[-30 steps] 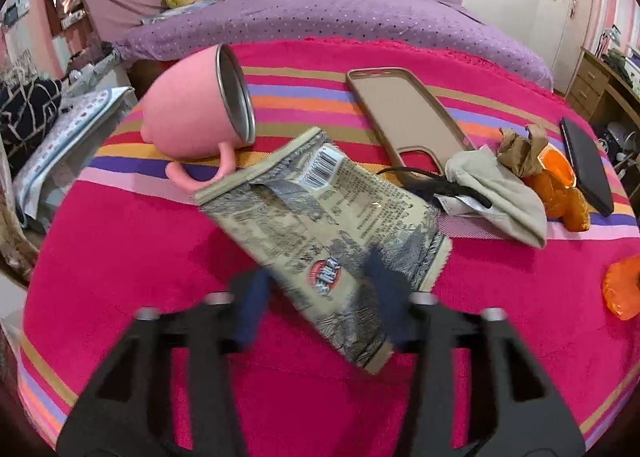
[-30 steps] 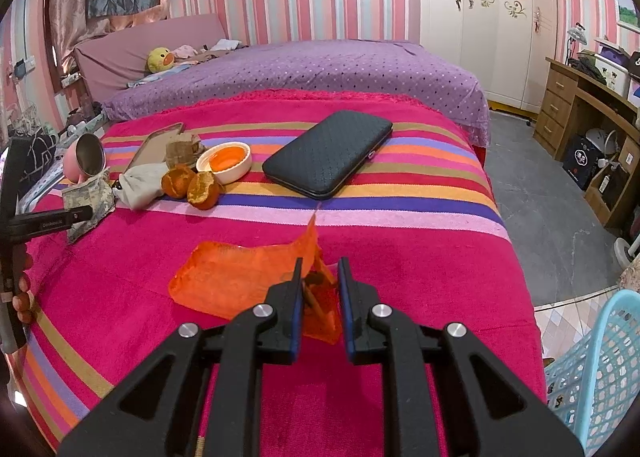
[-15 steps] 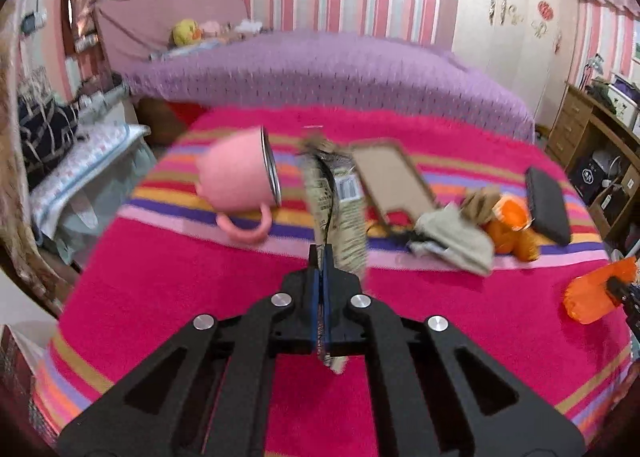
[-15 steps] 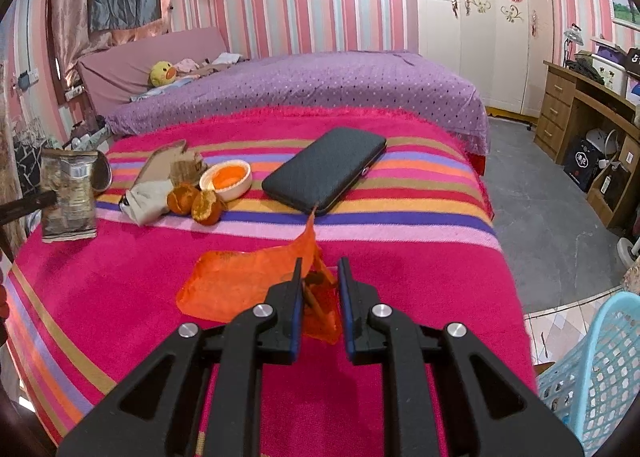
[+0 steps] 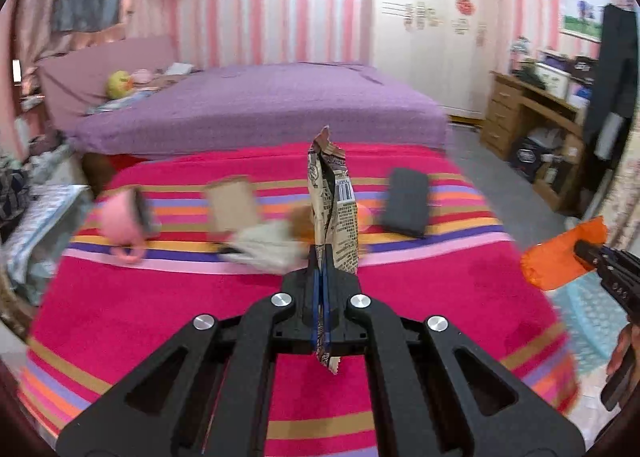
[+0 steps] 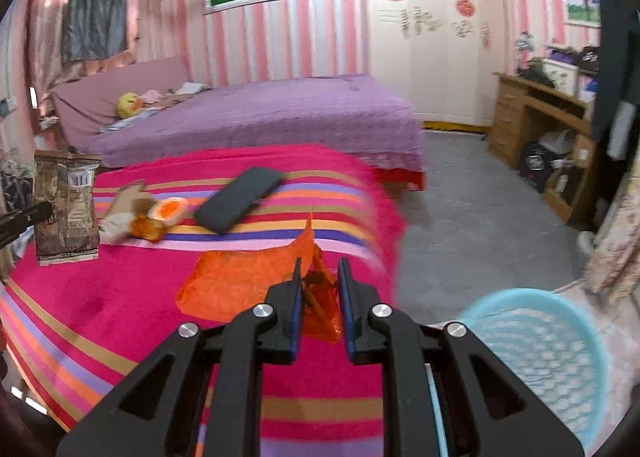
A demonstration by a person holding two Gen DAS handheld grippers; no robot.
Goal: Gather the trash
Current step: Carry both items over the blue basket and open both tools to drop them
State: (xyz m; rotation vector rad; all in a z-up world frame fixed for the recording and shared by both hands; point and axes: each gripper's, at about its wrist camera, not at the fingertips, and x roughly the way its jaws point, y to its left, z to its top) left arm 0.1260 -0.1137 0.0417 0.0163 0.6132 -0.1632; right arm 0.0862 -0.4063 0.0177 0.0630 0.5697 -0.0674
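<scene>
At frame centre, the left gripper [image 5: 321,289] pinches the brown snack wrapper [image 5: 334,213] upright between closed jaws. The right gripper [image 6: 319,297] clamps the orange wrapper [image 6: 244,281], jaws narrowly apart; the blue basket [image 6: 536,345] sits lower right, seemingly on the floor.

the snack wrapper [image 5: 333,213] clamped in the black left gripper [image 5: 321,299] is tan with dark print and a white barcode patch. the right gripper [image 6: 319,301], black with blue pads, pinches a translucent orange wrapper [image 6: 244,283]. beneath both, the blanket [image 5: 168,297] is magenta with purple, orange, pink and gold stripes. right of the right gripper, a pale blue perforated basket [image 6: 548,349].
</scene>
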